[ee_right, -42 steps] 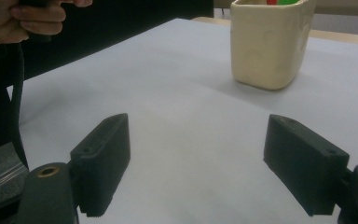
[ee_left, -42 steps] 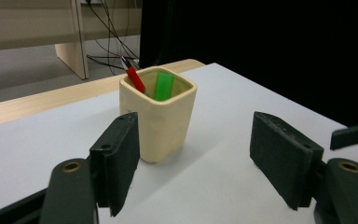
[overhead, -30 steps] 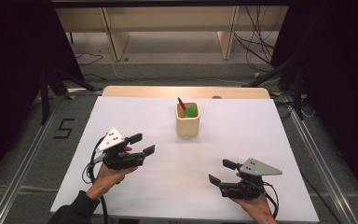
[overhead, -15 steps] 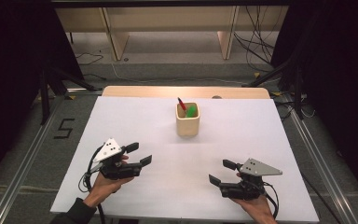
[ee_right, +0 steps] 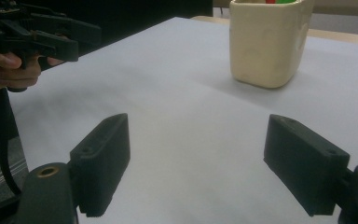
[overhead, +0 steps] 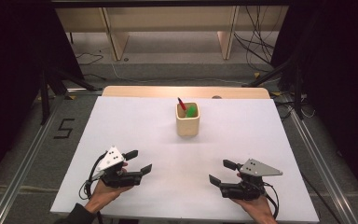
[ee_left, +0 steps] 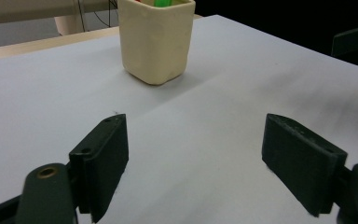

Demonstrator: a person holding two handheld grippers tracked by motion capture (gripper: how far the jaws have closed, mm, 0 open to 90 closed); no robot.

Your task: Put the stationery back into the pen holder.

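Observation:
A cream square cup stands upright on the white table top, a little beyond its middle. A red pen and a green item stick out of it. My left gripper hovers low near the front left, open, with nothing between its jaws, which have just been opening. In the left gripper view the cup stands ahead of the open left gripper. My right gripper is open and empty at the front right. From the right gripper, the cup lies ahead to the right.
A wooden strip borders the table's far edge. Beyond it are shelf legs and cables on the floor. Metal rails run along both sides of the table. The left gripper and its hand appear far left in the right gripper view.
My left gripper has come back toward the near edge and sunk lower, with its jaws a little wider. The right gripper and the cup have not moved.

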